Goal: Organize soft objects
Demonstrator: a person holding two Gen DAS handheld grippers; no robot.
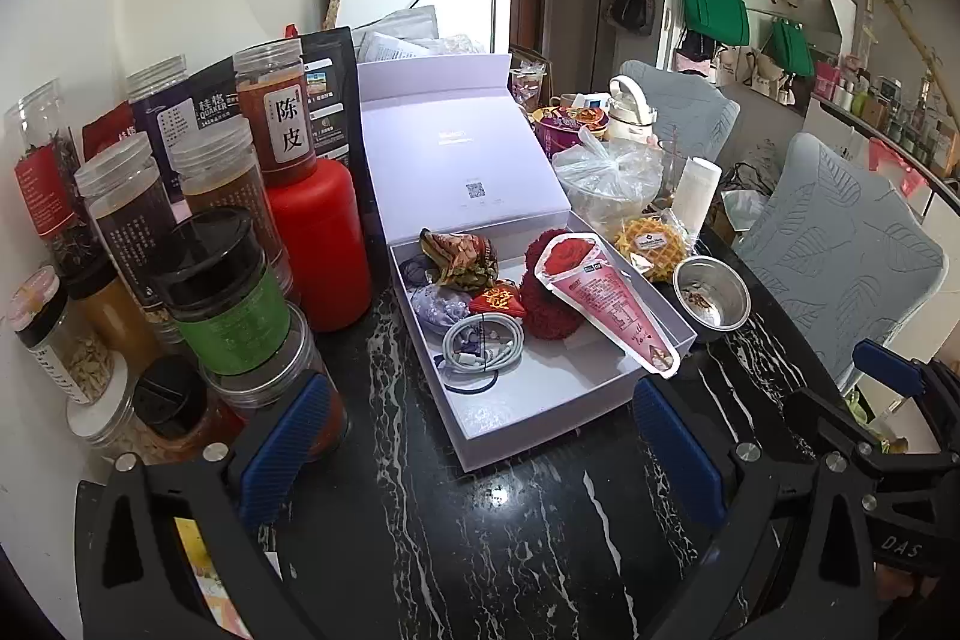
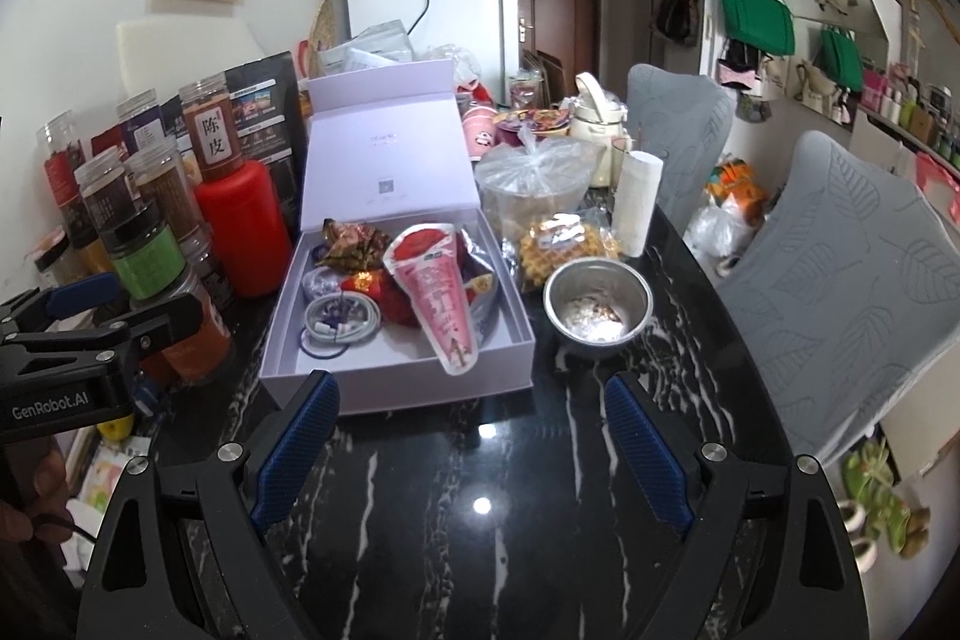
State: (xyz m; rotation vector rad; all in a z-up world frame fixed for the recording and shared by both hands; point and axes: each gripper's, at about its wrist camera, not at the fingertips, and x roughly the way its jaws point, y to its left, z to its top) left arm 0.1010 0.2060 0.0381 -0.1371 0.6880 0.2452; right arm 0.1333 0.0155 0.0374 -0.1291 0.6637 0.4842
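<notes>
An open lavender box with its lid upright sits on the black marble table. Inside lie a pink cone-shaped packet across a red fluffy pompom, a patterned fabric pouch, a purple scrunchie and a coiled white cable. My left gripper hangs open just before the box's near left corner. My right gripper stands open in front of the box, nothing between its fingers.
Several jars and a red bottle crowd the table's left side. A steel bowl, a wrapped waffle, a plastic bag and a paper roll stand right of the box. Two grey chairs flank the right edge.
</notes>
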